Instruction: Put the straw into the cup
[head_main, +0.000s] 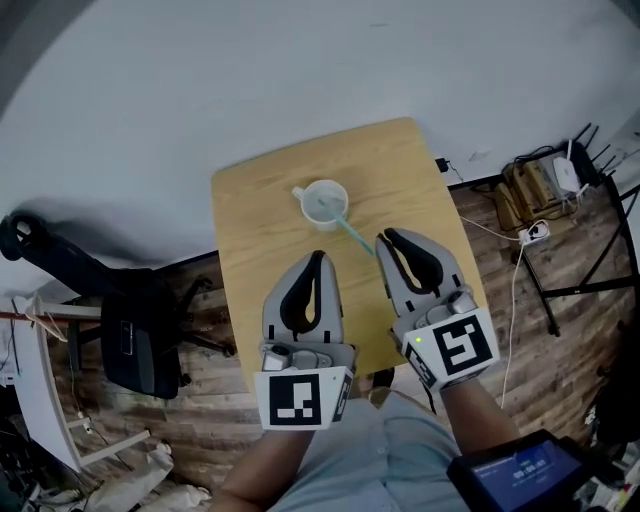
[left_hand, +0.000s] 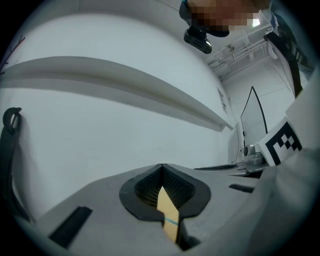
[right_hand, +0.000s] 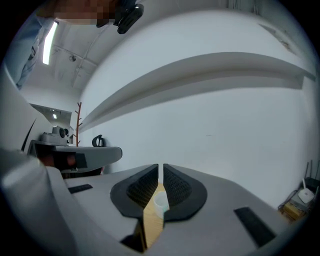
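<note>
A white cup with a handle stands near the middle of the small wooden table. A teal straw rests in it, leaning out over the rim toward the near right. My right gripper is shut and empty, with its tip just beside the straw's outer end; whether they touch is unclear. In the right gripper view the cup shows through the slit of the right gripper. My left gripper is shut with nothing in it, a little nearer than the cup. Below the left gripper, the straw appears as a thin teal line.
A black office chair stands on the wooden floor left of the table. Cables, a power strip and a white router lie to the right. A device with a blue screen sits at the lower right. A white wall is beyond the table.
</note>
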